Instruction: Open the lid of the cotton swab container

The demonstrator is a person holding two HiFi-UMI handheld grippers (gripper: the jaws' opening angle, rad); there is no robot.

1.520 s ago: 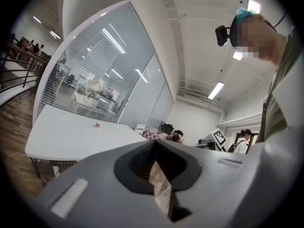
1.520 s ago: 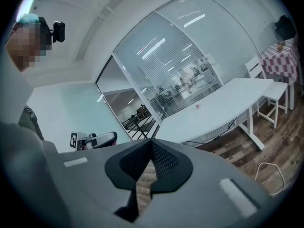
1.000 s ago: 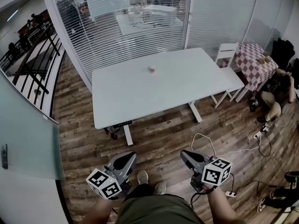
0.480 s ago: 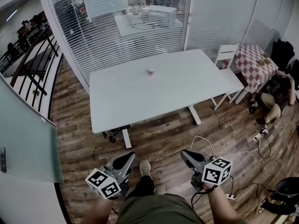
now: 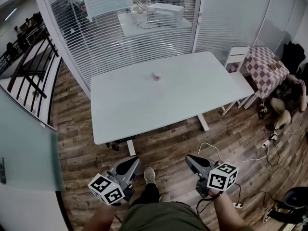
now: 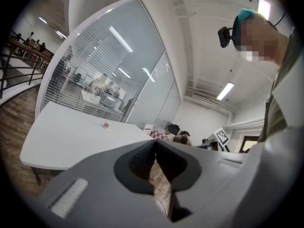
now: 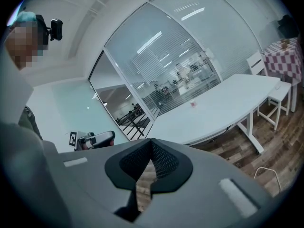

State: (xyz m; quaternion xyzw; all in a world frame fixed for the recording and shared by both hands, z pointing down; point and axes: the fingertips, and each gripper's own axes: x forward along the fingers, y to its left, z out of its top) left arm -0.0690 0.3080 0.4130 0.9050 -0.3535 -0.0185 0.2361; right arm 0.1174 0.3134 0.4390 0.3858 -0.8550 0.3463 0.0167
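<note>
Wood-plank floor (image 5: pixel 163 141) lies under me in a bright office, with a glass partition (image 5: pixel 120 32) beyond. On my left gripper (image 5: pixel 135 160), the fingers (image 6: pixel 140 158) are pressed together with nothing between them. On my right gripper (image 5: pixel 188 157), the fingers (image 7: pixel 164 160) are likewise closed and empty. I hold both grippers low in front of my body, side by side, well short of a long white worktop (image 5: pixel 144 109).

The cotton swab container (image 5: pixel 157 76), small and pinkish, stands alone towards the worktop's far edge, well apart from both grippers. Its lid is too small to make out.

My judgement is that I should first get close to the worktop, then spread both pairs of fingers. One pair can steady the body while the other takes the lid, so the light container neither slides nor tips.
</note>
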